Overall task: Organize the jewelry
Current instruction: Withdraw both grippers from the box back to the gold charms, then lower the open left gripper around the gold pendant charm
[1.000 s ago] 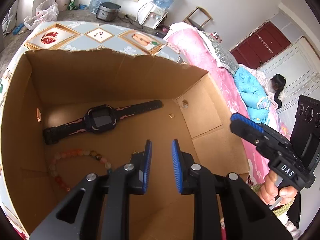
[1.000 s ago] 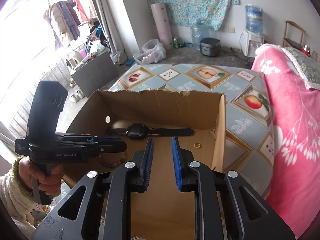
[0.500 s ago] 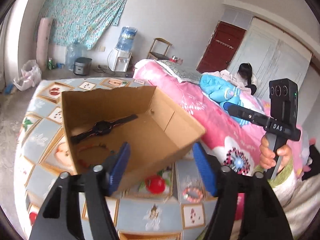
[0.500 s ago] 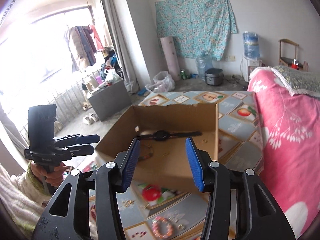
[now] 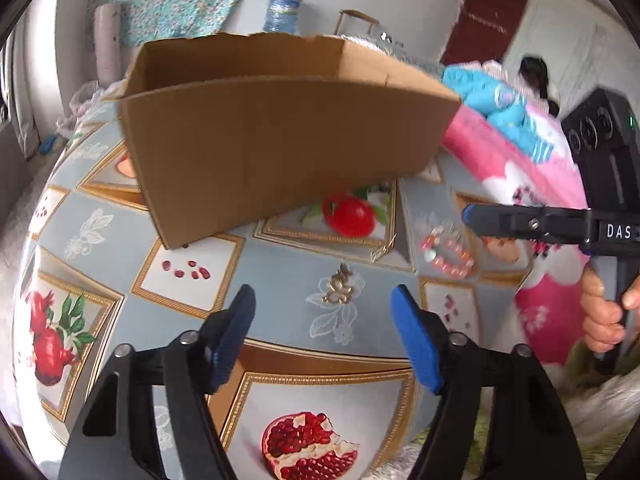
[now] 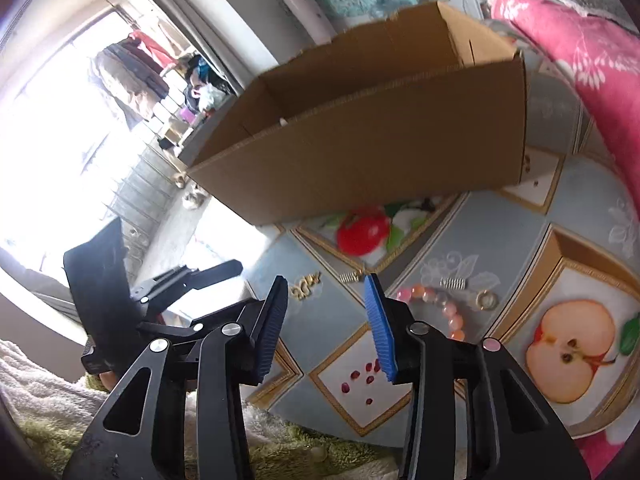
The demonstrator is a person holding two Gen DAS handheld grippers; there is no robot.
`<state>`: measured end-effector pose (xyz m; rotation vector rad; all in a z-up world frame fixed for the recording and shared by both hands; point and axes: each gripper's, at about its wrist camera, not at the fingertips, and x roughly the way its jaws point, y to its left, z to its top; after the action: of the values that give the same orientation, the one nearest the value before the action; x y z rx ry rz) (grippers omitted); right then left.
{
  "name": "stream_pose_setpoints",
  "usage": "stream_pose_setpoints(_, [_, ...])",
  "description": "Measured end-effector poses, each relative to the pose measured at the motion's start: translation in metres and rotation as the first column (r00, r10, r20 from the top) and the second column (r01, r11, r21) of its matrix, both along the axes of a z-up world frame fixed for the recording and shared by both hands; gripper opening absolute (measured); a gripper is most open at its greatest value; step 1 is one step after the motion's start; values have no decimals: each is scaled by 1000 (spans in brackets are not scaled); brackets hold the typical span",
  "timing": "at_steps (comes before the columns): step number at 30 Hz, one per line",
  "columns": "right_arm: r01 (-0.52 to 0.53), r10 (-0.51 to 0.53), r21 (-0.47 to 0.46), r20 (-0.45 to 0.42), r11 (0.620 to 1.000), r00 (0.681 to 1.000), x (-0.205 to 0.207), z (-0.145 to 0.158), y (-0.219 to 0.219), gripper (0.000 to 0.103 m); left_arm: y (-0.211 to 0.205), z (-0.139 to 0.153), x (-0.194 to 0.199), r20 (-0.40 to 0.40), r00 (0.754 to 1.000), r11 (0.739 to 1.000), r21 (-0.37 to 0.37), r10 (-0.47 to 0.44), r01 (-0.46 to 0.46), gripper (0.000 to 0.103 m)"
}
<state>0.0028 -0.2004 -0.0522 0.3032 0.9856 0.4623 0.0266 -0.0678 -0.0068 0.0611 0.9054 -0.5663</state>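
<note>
On the fruit-patterned tablecloth lie a small gold chain piece, a pink bead bracelet and a gold ring. My left gripper hangs just in front of the gold piece, jaws apart and closing, with nothing between them. Between the gold piece and the bracelet hovers my right gripper, also empty, its jaws closing. Behind them stands the cardboard box, its inside hidden from here.
Two small metal springs lie near the bracelet. A pink quilted bed borders the table on the right. A hand grips the right handle. The left gripper shows at the left in the right wrist view.
Both grippers have drawn back out of the box and come down over the table's near part. Their jaws stand wider than a second ago. The watch and beads inside the box have dropped from sight.
</note>
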Motion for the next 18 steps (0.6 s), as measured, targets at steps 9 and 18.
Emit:
stream_pose_setpoints(9, [-21, 17, -141, -33, 990, 999, 13, -16, 35, 25, -31, -22, 8, 28, 995, 990, 107, -95, 91, 35])
stream_pose_setpoints(18, [-15, 10, -122, -38, 992, 999, 16, -19, 33, 25, -43, -27, 13, 59, 988, 972, 196, -146, 132, 21])
